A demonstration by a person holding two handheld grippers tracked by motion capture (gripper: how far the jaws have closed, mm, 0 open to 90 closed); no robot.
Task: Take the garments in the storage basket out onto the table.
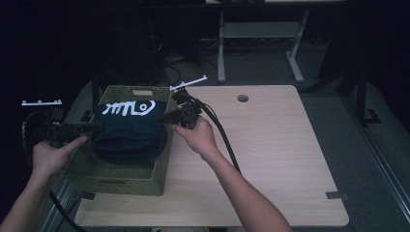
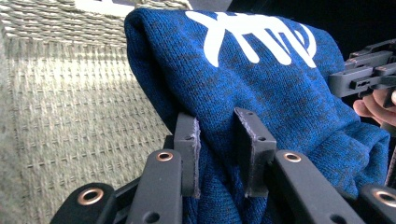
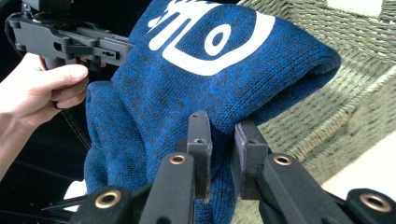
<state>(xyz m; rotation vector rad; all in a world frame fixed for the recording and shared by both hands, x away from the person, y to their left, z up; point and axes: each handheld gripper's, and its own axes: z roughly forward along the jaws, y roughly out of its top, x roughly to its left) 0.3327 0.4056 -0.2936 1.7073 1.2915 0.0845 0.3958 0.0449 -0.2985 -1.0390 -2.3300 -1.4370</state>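
Note:
A dark blue knit garment (image 1: 128,130) with white lettering hangs folded over the green woven basket (image 1: 121,180) at the table's left. My left gripper (image 1: 94,126) is shut on its left edge and my right gripper (image 1: 163,118) on its right edge. In the left gripper view, my left gripper (image 2: 219,149) pinches a fold of the blue knit (image 2: 261,84), with the basket's wall (image 2: 70,116) behind it. In the right gripper view, my right gripper (image 3: 223,154) clamps the knit (image 3: 187,93) the same way, beside the basket's rim (image 3: 336,93). The garment's lower part sags into the basket.
Light wood table (image 1: 270,145) stretches to the right of the basket, with a round cable hole (image 1: 242,98) near its far edge. Thick black cables trail from both grippers. Beyond the table stands another desk's white frame (image 1: 221,53) on a dark floor.

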